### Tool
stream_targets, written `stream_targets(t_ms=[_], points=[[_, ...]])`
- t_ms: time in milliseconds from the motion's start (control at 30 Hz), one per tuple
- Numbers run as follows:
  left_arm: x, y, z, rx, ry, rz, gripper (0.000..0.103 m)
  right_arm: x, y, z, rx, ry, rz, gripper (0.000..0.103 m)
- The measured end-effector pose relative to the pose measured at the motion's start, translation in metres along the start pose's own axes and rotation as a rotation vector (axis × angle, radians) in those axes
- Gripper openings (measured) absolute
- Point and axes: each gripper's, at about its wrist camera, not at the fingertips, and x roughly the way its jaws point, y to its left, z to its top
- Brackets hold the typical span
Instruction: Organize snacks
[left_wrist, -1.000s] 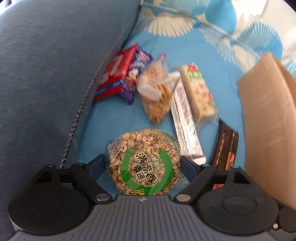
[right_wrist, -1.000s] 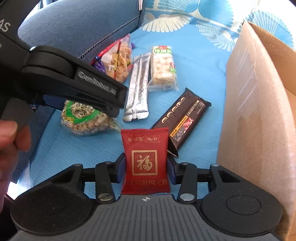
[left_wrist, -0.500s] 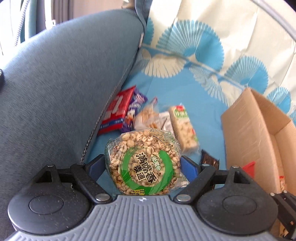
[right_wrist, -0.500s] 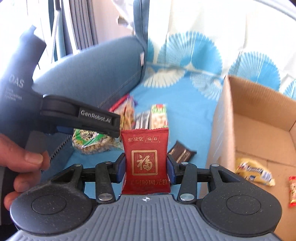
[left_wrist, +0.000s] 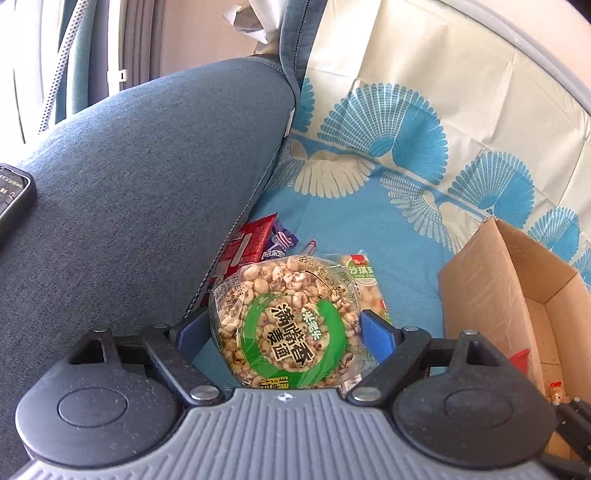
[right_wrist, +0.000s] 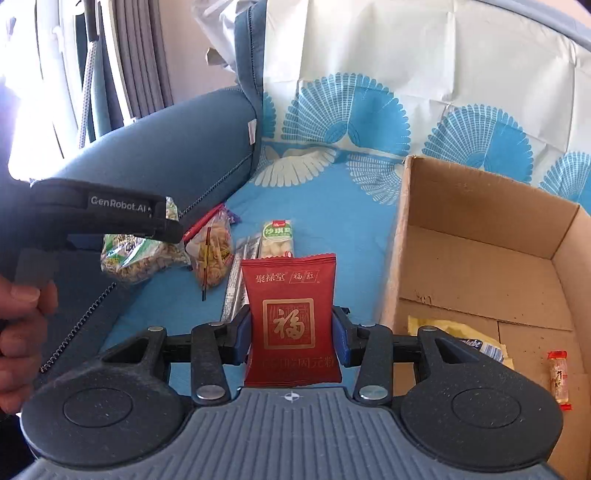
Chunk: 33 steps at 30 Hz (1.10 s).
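Observation:
My left gripper (left_wrist: 284, 328) is shut on a round puffed-grain cake with a green label (left_wrist: 286, 325), held above the blue sheet; the same cake (right_wrist: 140, 254) hangs under the left gripper's body in the right wrist view. A red sachet with gold characters (right_wrist: 291, 321) stands upright in my right gripper (right_wrist: 291, 332), which is shut on it. The cardboard box (right_wrist: 480, 236) lies open to the right, also seen as the box (left_wrist: 491, 295) in the left wrist view. It holds a yellow packet (right_wrist: 458, 332) and a small red-ended candy (right_wrist: 558, 380).
On the sheet lie a clear bag of crackers (right_wrist: 212, 254), a silver bar (right_wrist: 236, 280), a nougat bar (right_wrist: 277, 240), and red and purple packets (left_wrist: 255, 243) against the grey sofa arm (left_wrist: 129, 206). A phone (left_wrist: 11, 195) rests on the arm. A hand (right_wrist: 22, 325) grips the left tool.
Both grippers have risen and tipped up with their snacks still held. The loose snacks have slid lower in view, and the box's inside has come into sight.

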Motion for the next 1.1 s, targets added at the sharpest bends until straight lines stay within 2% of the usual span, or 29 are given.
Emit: stream_targets(t_ms=[233, 433, 600, 733, 1100], points=[[-0.002, -0.009, -0.004, 0.046, -0.024, -0.015, 0.089, -0.004, 0.002, -0.007, -0.063, 0.001, -0.018, 0.045], [-0.002, -0.013, -0.006, 0.061, -0.033, -0.026, 0.089, -0.001, 0.012, -0.011, -0.176, 0.022, -0.074, 0.045], [-0.002, -0.016, -0.006, 0.071, -0.039, -0.03, 0.089, -0.003, 0.009, -0.011, -0.161, 0.018, -0.067, 0.045], [-0.005, -0.021, -0.008, 0.08, -0.059, -0.041, 0.089, -0.015, -0.003, -0.004, -0.084, -0.052, -0.018, 0.045], [-0.021, -0.054, -0.013, 0.153, -0.159, -0.088, 0.089, -0.053, -0.019, -0.002, -0.098, -0.246, 0.011, 0.046]])
